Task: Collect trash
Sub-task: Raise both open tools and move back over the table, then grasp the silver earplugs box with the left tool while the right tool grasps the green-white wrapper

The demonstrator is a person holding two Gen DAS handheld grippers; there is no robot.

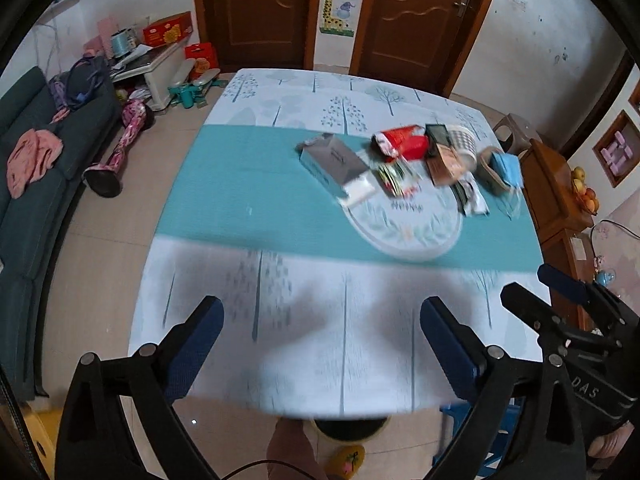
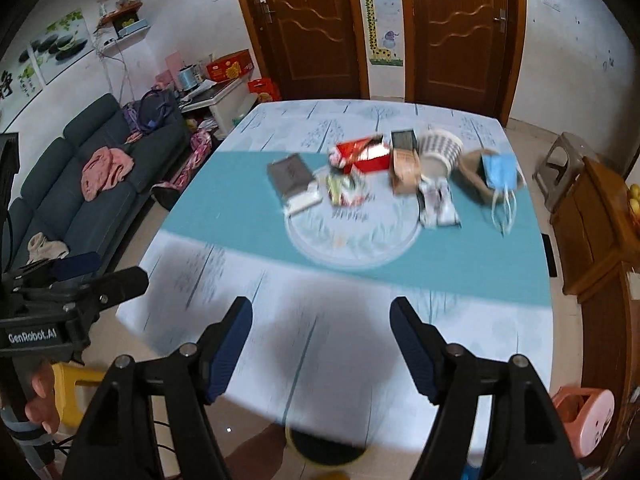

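both my left tool (image 1: pixel 322 344) and right tool (image 2: pixel 321 346) gape empty over the near surface (image 1: pixel 240 184); collection not begun; next, reach the trash pile (image 1: pixel 400 152).

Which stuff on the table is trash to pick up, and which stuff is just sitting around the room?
Likely trash to collect:
- grey box
- red packet
- brown carton
- crumpled wrappers
- silver wrapper
- blue face mask

Just lying about:
- sofa
- pink clothes
- striped cup, maybe
- round tray, empty nearest the grippers
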